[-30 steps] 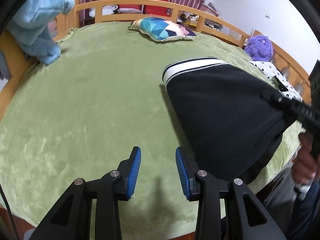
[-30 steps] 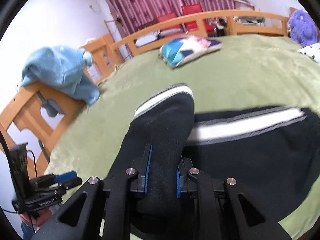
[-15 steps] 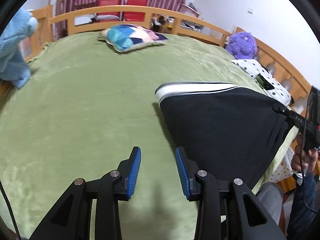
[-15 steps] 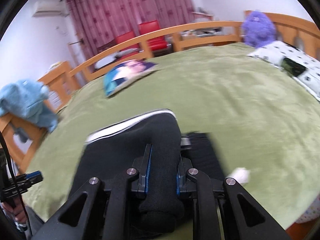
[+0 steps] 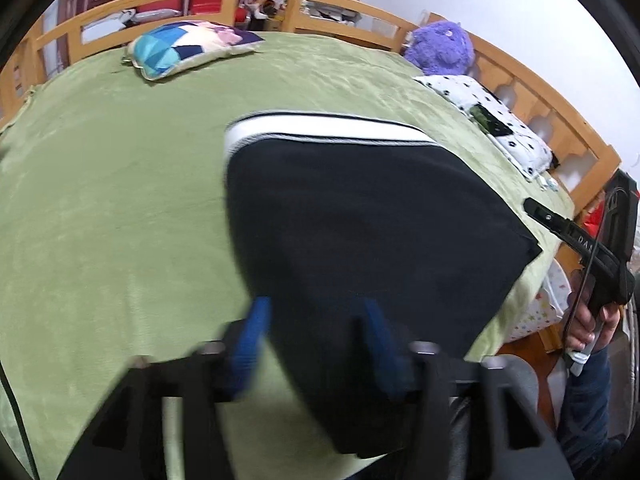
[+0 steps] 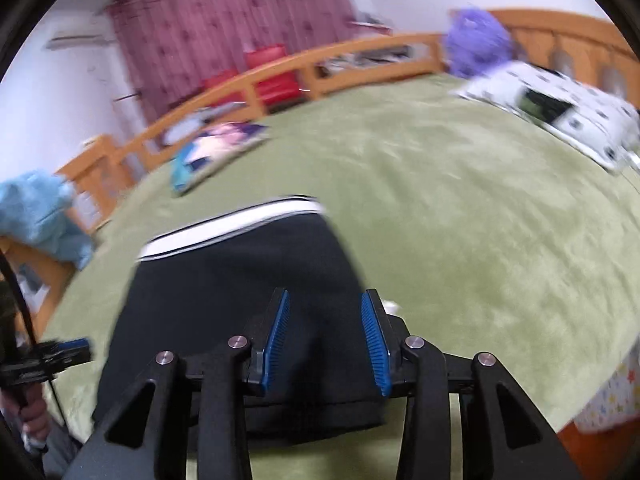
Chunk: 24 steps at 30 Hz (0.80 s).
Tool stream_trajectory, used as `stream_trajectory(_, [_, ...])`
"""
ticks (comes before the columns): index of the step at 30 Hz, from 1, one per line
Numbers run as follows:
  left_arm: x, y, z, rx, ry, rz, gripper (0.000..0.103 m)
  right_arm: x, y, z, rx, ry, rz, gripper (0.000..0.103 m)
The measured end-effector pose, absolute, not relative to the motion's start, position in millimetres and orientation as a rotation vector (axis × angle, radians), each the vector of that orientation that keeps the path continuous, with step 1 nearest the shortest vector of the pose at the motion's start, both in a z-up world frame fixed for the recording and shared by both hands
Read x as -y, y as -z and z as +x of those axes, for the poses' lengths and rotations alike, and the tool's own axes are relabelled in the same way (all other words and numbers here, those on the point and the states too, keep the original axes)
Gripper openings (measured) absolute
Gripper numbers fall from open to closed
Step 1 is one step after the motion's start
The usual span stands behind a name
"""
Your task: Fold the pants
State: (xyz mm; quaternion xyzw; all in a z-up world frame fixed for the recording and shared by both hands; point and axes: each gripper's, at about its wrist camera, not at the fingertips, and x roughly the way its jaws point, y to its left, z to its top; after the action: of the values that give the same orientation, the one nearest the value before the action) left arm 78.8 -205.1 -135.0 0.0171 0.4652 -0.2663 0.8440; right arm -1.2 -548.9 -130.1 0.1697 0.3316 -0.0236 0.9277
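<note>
The black pants [image 5: 360,232] are lying folded on the green blanket [image 5: 112,208], under and ahead of both tools. The right gripper [image 6: 326,340] is opening, pads clear of the cloth below. The left gripper [image 5: 316,344], blurred, is also spreading over the pants' near edge.

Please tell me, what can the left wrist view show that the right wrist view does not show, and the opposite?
Only the left wrist view shows the right gripper from outside, with the hand that carries it. Only the right wrist view shows the light blue cloth on the bed rail, the air conditioner and the left gripper at the edge. Both show the folded black pants on the green blanket, the colourful pillow and the purple plush toy. Both grippers' jaws are opening above the pants.
</note>
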Motion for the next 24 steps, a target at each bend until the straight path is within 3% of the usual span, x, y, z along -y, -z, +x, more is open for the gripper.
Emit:
stream_trajectory(7, [220.9, 187.0, 57.9, -1.084, 0.565, 0.094, 0.066, 515.2, 186.1, 9.9, -0.903, 0.009, 0.180, 0.039])
stream_trajectory(12, [209.1, 172.3, 66.0, -1.050, 0.565, 0.018, 0.066, 520.2, 163.6, 7.0, -0.926, -0.046, 0.171, 0.039])
stream_trajectory(14, [202.5, 164.9, 77.9, -1.013, 0.528, 0.006, 0.065, 524.7, 148.5, 8.3, -0.868, -0.029, 0.158, 0.048])
stream_trajectory(16, [199.4, 164.1, 94.8, -1.018, 0.495, -0.024, 0.065, 532.4, 141.5, 20.3, -0.841, -0.032, 0.174, 0.064])
stream_trajectory(24, [202.8, 179.3, 139.5, -1.045, 0.482, -0.144, 0.065, 554.8, 173.0, 93.7, -0.972, -0.027, 0.224, 0.066])
